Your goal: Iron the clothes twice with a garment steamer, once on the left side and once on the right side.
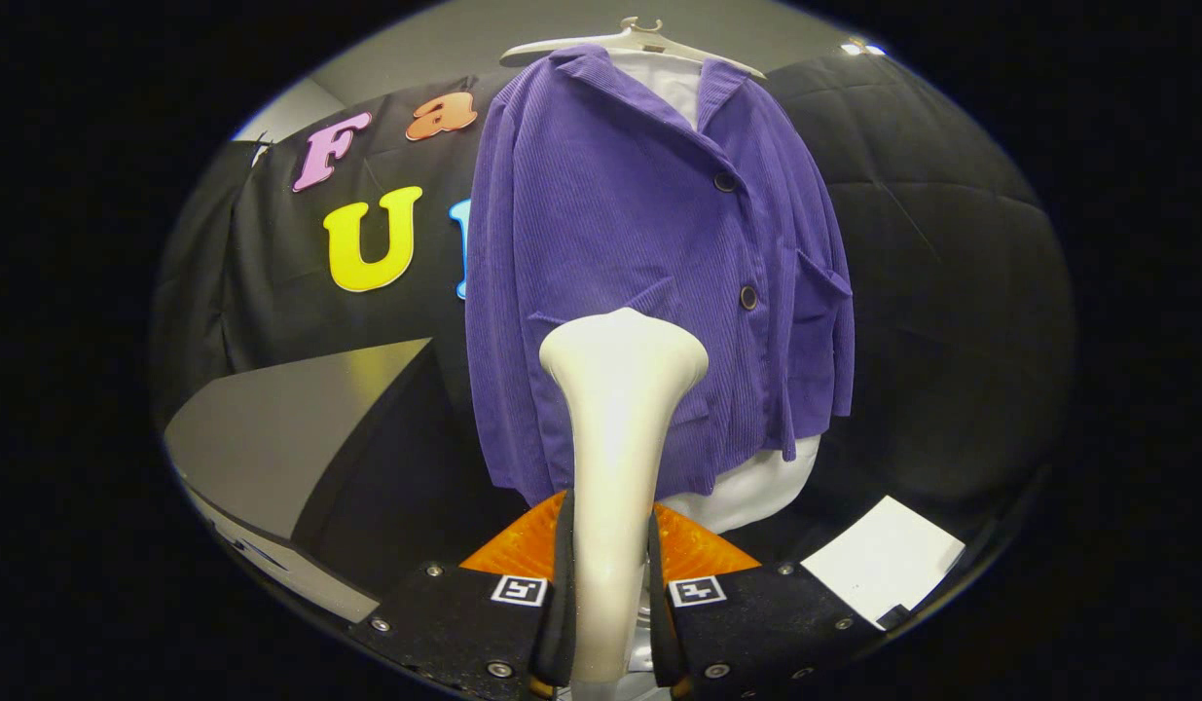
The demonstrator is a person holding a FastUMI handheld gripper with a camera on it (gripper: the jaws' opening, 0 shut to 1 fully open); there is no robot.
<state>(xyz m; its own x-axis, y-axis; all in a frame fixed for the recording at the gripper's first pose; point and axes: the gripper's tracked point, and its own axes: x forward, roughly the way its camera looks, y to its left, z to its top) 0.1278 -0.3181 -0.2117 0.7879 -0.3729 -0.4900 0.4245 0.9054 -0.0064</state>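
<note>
Both fingers point(566, 584) of the gripper point(608, 594) are pressing on the handle of the steamer point(620, 428), one on each side, holding it upright between them. Its cream handle is rising from the fingers and widening into a flat head, which is standing in front of the lower half of the jacket point(639, 263), toward the 12 o'clock direction from the fingers. Whether the head is touching the cloth cannot be told.

Directly beyond the steamer, the purple ribbed jacket is hanging on a pale hanger point(632, 41), over a white garment point(756, 487) that is showing at the collar and below the hem. Two dark buttons are sitting along the jacket's front edge, with a patch pocket at the 2 o'clock direction from the steamer head.

At the 10 o'clock direction from the fingers, a grey surface point(289, 438) is lying beside the jacket. At the 3 o'clock direction, a white sheet point(883, 560) is lying flat.
</note>
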